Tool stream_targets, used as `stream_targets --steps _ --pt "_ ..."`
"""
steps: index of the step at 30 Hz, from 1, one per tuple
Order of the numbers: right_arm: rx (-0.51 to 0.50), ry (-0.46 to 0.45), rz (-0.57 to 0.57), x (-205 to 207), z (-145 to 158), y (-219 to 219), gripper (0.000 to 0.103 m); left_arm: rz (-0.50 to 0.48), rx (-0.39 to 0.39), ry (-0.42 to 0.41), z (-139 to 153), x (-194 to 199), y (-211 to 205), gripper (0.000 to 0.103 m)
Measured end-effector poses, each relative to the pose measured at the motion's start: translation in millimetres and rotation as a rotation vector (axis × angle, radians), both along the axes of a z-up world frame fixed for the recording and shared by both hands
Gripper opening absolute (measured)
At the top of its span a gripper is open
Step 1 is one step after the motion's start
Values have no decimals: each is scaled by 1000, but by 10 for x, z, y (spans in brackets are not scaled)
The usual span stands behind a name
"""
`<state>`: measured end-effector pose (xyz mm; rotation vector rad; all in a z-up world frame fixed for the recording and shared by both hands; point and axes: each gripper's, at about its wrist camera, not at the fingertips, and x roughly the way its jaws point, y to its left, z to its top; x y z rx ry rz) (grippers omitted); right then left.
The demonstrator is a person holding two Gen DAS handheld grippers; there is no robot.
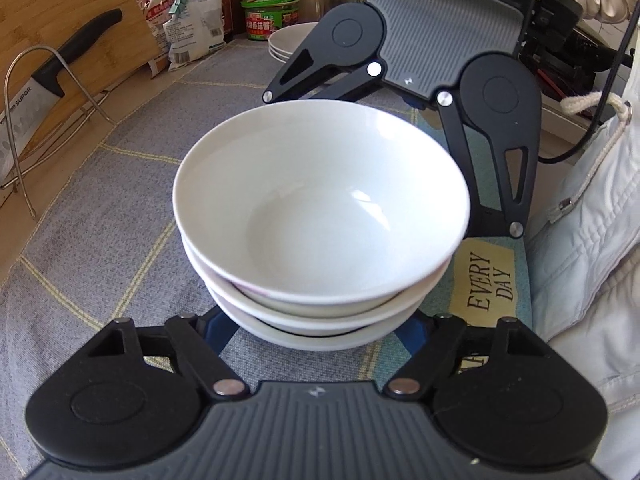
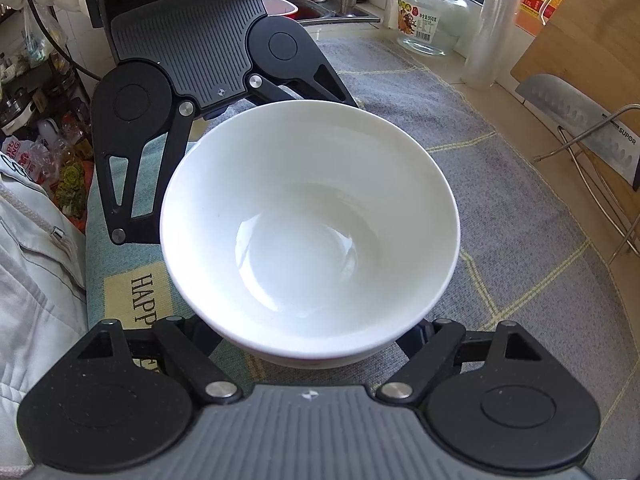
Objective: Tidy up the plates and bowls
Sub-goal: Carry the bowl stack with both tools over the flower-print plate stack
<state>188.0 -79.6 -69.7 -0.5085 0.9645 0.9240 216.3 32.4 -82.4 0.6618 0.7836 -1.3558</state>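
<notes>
Under bowl stack, claw tips perhaps hidden

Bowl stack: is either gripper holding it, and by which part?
Cannot be told. The left gripper and right gripper straddle the bowl stack low down from opposite sides, but the bowls hide their fingertips.
</notes>
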Motion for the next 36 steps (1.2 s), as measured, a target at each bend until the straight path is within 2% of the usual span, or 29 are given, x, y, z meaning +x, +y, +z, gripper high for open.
stream_targets --steps 7,14,23,36 --pt "-4 -9 4 -21 125 -98 88 11 -3 -20 100 -47 -47 80" --pt "-9 -33 11 -113 300 -371 88 18 -11 -32 268 -98 -292 80" --pt "-19 -47 3 -260 499 -1004 88 9 -39 -15 457 -156 -926 80" --pt "-64 -103 -86 -385 679 -2038 88 -84 -80 -67 571 -206 -2011 80"
